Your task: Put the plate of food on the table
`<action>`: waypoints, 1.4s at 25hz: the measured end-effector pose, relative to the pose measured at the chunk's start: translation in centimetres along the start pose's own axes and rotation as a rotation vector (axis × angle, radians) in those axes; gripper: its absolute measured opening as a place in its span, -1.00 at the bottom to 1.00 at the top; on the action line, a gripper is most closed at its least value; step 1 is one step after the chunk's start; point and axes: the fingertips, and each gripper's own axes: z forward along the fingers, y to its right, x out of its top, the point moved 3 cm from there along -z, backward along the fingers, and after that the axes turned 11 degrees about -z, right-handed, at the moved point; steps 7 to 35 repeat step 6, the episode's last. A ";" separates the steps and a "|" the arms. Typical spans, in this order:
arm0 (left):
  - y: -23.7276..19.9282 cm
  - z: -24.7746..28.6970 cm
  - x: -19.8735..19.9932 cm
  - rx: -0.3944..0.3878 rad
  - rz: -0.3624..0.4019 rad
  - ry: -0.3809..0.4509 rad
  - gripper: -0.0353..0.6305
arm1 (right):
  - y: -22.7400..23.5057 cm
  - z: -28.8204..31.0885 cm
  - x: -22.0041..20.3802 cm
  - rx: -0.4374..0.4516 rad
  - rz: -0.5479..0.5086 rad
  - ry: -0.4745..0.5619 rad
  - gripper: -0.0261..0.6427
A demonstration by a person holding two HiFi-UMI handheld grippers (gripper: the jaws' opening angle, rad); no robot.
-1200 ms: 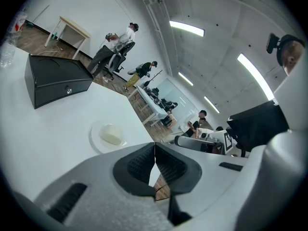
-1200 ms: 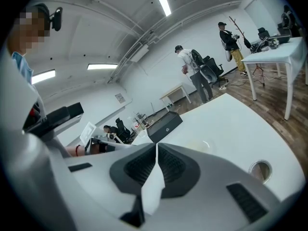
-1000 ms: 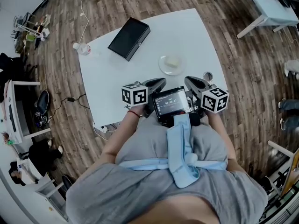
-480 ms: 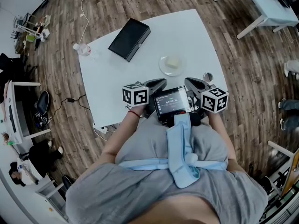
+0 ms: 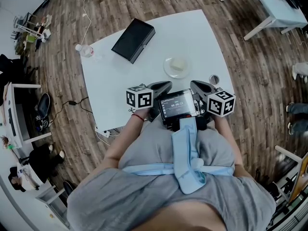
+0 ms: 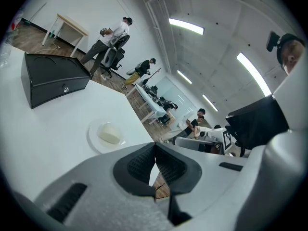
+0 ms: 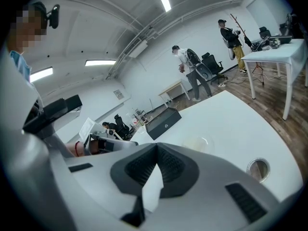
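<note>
A person stands at the near edge of a square white table and holds a two-jaw gripper in each hand, close to the body, with a small screen device between them. The left gripper has its jaws clenched, tips meeting with nothing between them. The right gripper is clenched in the same way and is also empty. The plate, a pale round dish with a pale lump of food on it, rests flat on the table just beyond the two gripper tips, towards the near right, a little in from the near edge. Bare table top lies open on the far side of the plate and to its left. A black box sits angled at the far left, well apart from the plate. A plastic bottle stands at the left corner, right at the edge. A small round metal cup stands near the right edge, beside the right gripper. Wood floor surrounds the table.
</note>
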 end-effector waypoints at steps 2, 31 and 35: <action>-0.1 0.0 0.0 0.002 0.000 0.000 -0.84 | 0.0 0.0 -0.1 0.002 0.000 -0.001 -0.83; -0.2 0.1 0.2 0.002 -0.002 0.003 -0.84 | 0.1 0.2 0.0 0.003 -0.002 -0.003 -0.83; -0.2 0.1 0.2 0.002 -0.002 0.003 -0.84 | 0.1 0.2 0.0 0.003 -0.002 -0.003 -0.83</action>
